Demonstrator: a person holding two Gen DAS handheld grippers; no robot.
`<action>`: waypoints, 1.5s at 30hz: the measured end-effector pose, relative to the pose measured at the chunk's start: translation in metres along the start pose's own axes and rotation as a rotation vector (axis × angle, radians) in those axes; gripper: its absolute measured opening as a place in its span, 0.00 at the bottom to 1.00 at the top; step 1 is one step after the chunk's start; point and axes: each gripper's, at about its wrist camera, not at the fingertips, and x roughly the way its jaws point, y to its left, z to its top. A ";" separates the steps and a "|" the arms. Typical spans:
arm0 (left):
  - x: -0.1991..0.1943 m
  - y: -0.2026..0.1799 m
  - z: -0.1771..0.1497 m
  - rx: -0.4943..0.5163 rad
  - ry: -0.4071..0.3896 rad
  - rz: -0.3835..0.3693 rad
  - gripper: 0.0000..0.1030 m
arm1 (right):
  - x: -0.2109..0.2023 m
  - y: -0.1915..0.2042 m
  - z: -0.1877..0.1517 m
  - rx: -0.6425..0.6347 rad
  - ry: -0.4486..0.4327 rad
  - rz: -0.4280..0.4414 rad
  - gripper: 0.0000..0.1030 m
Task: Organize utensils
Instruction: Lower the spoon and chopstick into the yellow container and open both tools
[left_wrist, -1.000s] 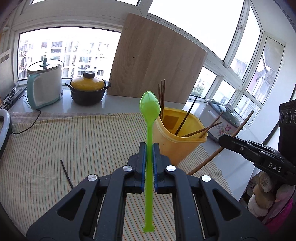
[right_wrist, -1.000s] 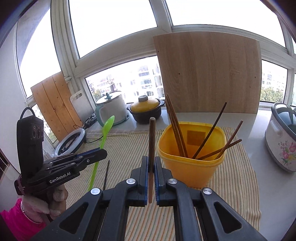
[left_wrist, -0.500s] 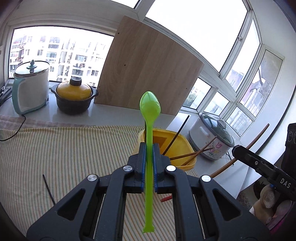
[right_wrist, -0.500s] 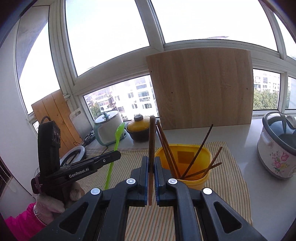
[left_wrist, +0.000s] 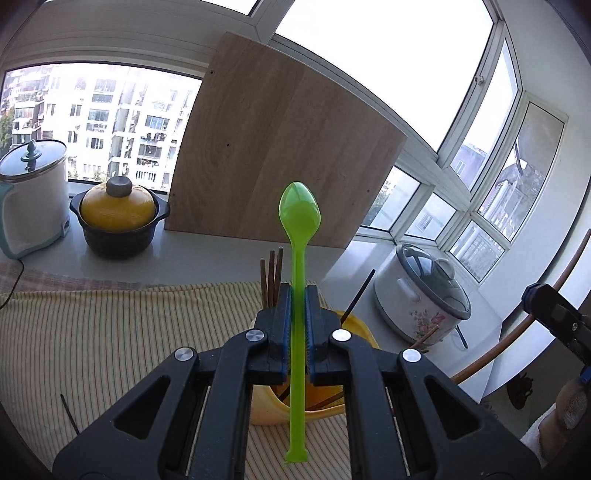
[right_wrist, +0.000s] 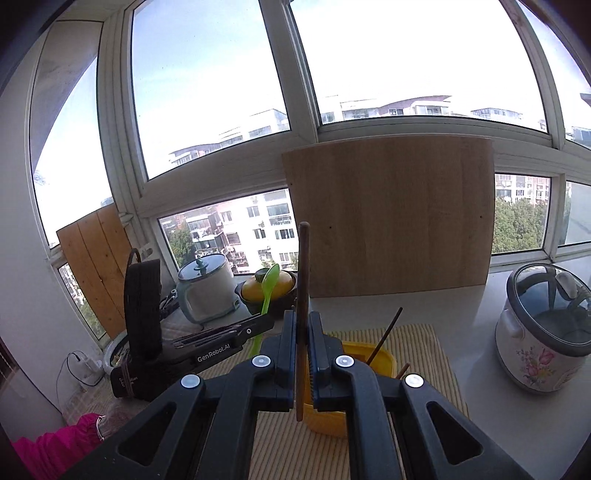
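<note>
Green spoon (left_wrist: 298, 218): one
Wooden-handled utensil (right_wrist: 303, 280): one
Yellow container (right_wrist: 365, 360): one
Chopsticks standing in the container (left_wrist: 271, 277): at least six, exact count unclear
Loose dark stick on the striped cloth (left_wrist: 69, 413): one
Cookers: two
Lidded pot (left_wrist: 118, 218): one
Wooden boards: two

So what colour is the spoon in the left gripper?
Bright green spoon, clearest in the left wrist view.

"GenRobot.AI" on left hand-held gripper (right_wrist: 264, 322)
</note>
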 end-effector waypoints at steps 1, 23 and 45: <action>0.003 -0.003 0.001 0.005 -0.006 -0.001 0.04 | 0.000 -0.002 0.002 0.004 -0.004 -0.006 0.03; 0.061 -0.022 -0.003 0.098 -0.024 0.065 0.04 | 0.041 -0.042 -0.004 0.063 0.066 -0.102 0.03; 0.049 -0.013 -0.021 0.099 0.020 0.036 0.04 | 0.071 -0.046 -0.034 0.095 0.180 -0.090 0.04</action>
